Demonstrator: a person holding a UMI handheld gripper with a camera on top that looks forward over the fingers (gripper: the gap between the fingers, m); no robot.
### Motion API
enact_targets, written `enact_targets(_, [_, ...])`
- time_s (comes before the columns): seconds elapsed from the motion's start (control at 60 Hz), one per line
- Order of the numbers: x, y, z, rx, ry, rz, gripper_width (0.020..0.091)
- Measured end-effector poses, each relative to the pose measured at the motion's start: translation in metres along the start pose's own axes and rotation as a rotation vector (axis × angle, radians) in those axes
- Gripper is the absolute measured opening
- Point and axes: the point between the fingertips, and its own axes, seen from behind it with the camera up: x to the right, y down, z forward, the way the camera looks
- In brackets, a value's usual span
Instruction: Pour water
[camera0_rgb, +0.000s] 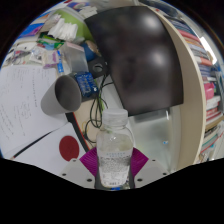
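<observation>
Nearest, at six o'clock, the gripper (114, 163) is clamped on a clear plastic bottle (114, 150), its magenta pads (90, 160) pressing the lower body from both sides. That low grip keeps the bottle upright and steady, likely so that it can be carried and then tipped without slipping. The bottle is transparent and ribbed, with water visible inside and a narrower neck at the top; whether a cap is on cannot be told. Beyond it, at about ten o'clock, a grey cup (69, 91) lies tilted on the white desk (30, 115), mouth toward the gripper, probably the target for pouring. A red disc (68, 147) sits at eight o'clock on the desk. Farthest, at twelve o'clock, a dark monitor (140, 60) stands, with bookshelves (208, 70) at two o'clock.
</observation>
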Motion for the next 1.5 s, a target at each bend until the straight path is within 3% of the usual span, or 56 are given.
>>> enact_targets(0.5, [0.015, -0.091, 0.026, 0.065, 0.124, -0.824, 0.0397])
enact_targets(0.767, [0.001, -0.095, 0.022, 0.054, 0.113, -0.925, 0.0397])
enact_targets(1.317, [0.015, -0.064, -0.006, 0.081, -0.106, 0.236, 0.0398])
enact_targets(1.5, [-0.008, -0.034, -0.003, 0.026, -0.268, 0.837, 0.0408])
